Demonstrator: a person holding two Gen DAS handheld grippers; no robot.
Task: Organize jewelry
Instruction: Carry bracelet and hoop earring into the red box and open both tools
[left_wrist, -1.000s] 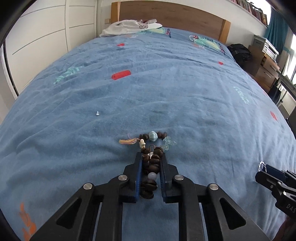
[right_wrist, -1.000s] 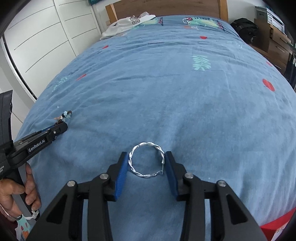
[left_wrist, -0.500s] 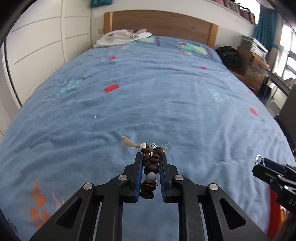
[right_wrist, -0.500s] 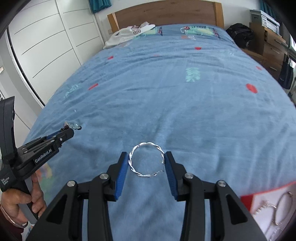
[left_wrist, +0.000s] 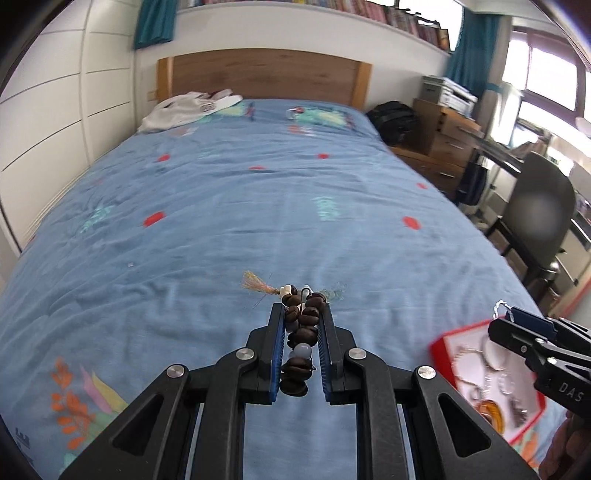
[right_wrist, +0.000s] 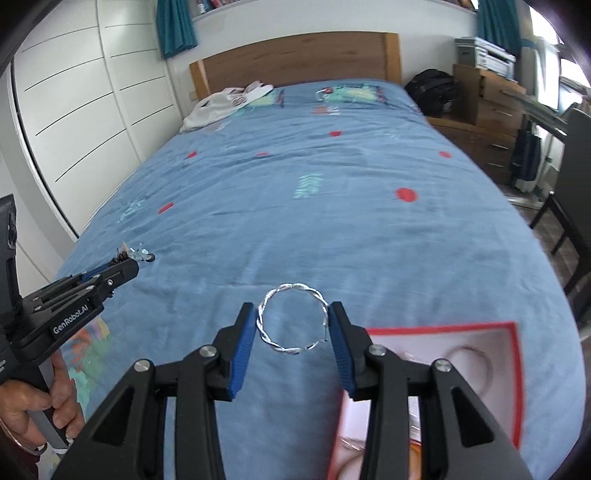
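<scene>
Beaded bracelet (left_wrist: 302, 334) is pinched in the left gripper (left_wrist: 302, 317) above the bed (left_wrist: 258, 206). The right gripper (right_wrist: 292, 314) clamps a twisted silver hoop (right_wrist: 291, 320) beside a red-rimmed tray (right_wrist: 515, 354).

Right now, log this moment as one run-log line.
left tool: shut on beaded bracelet | right tool: shut on twisted silver bangle | red-rimmed tray: on bed, holds jewelry | both pieces lifted
</scene>
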